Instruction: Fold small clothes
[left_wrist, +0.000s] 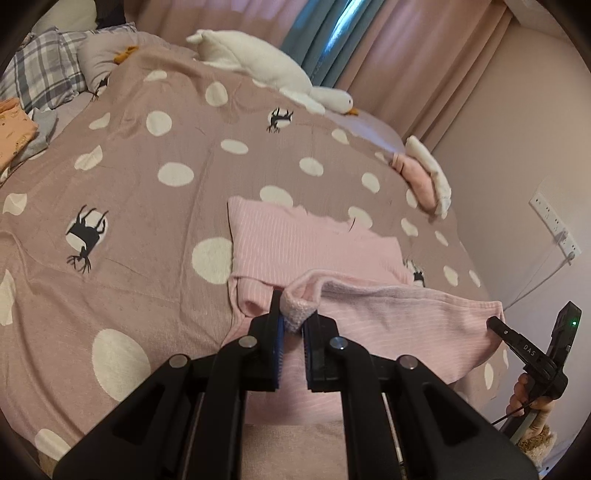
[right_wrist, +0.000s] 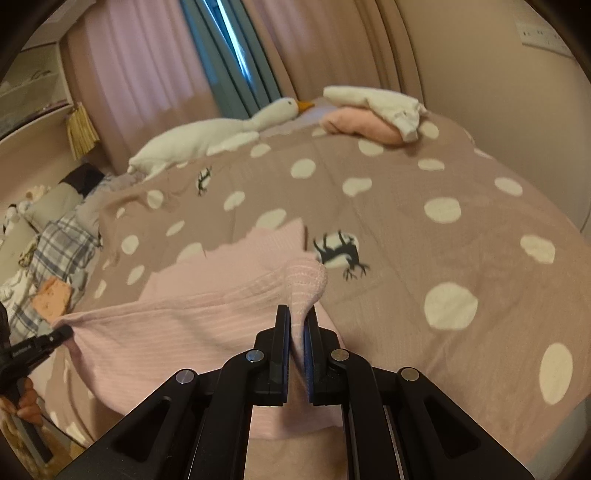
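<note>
A pink ribbed garment (left_wrist: 314, 243) lies on the polka-dot bedspread (left_wrist: 147, 166), its near edge lifted. My left gripper (left_wrist: 293, 321) is shut on one bunched corner of that edge. My right gripper (right_wrist: 297, 325) is shut on the other corner of the pink garment (right_wrist: 207, 306). The cloth hangs stretched between the two grippers above the bed. The right gripper shows at the right edge of the left wrist view (left_wrist: 496, 325). The left gripper shows at the left edge of the right wrist view (right_wrist: 64, 334).
A white goose plush (left_wrist: 266, 70) lies along the far side by the curtains. Folded pink and white clothes (left_wrist: 424, 177) are stacked at the bed's far right corner. Plaid pillows (left_wrist: 40, 70) and orange clothes (left_wrist: 11, 133) sit at the left. A wall socket (left_wrist: 554, 225) is on the right.
</note>
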